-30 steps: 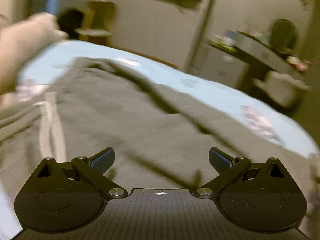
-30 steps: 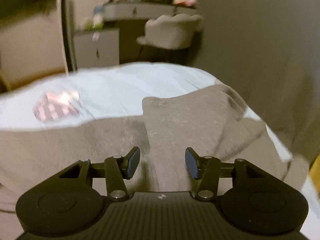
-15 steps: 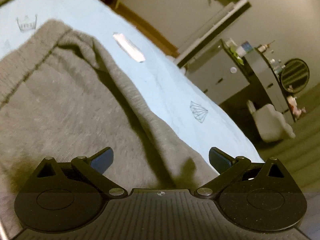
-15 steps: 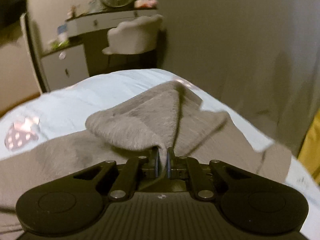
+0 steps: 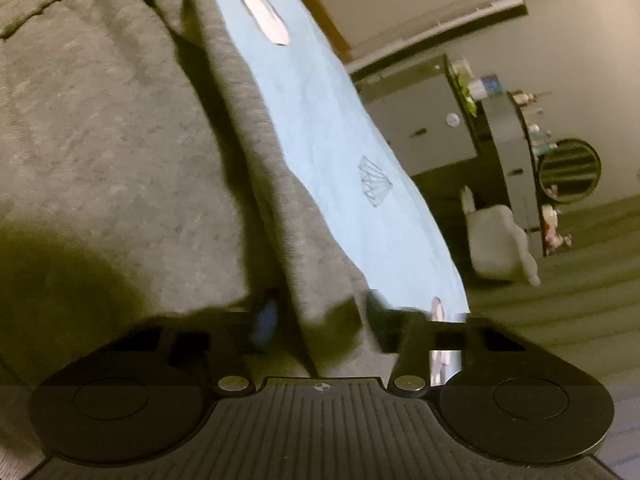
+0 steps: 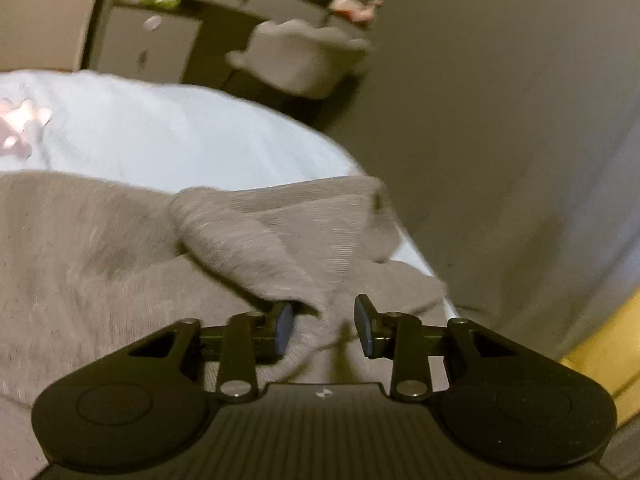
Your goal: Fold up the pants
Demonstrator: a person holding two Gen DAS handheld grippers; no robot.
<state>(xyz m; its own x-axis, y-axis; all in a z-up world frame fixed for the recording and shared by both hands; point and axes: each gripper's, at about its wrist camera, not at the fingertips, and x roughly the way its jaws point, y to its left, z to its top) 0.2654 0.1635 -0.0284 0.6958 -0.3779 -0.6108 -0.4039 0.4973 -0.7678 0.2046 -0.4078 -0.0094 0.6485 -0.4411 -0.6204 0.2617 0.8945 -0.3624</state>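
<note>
Across the left and centre of the left wrist view, grey sweatpants (image 5: pixel 120 128) lie spread on a light-blue bed sheet (image 5: pixel 328 128), a seam running near the upper left corner and a raised fold descending toward the lower centre. At the bottom centre, the left gripper (image 5: pixel 320 320) has its fingers (image 5: pixel 266 320) partly apart, one on each side of this fold; motion blur hides whether the pads touch the fabric. A diamond outline print (image 5: pixel 375 182) marks the sheet right of centre. At the right of the frame stand a pale upholstered chair (image 5: pixel 500 244) and a dressing table bearing a round mirror (image 5: pixel 570 170).

Toward the lower centre of the right wrist view, the right gripper (image 6: pixel 324 326) shows its blue-padded fingers (image 6: pixel 284 326) clearly separated, with a bunched ridge of the sweatpants (image 6: pixel 256 240) lying between them, not clamped. The ribbed cuff end (image 6: pixel 320 208) lies folded over near the bed's right edge. The sheet (image 6: pixel 160 128) fills the left middle, and the chair (image 6: pixel 304 56) sits at upper centre, blurred.
</note>
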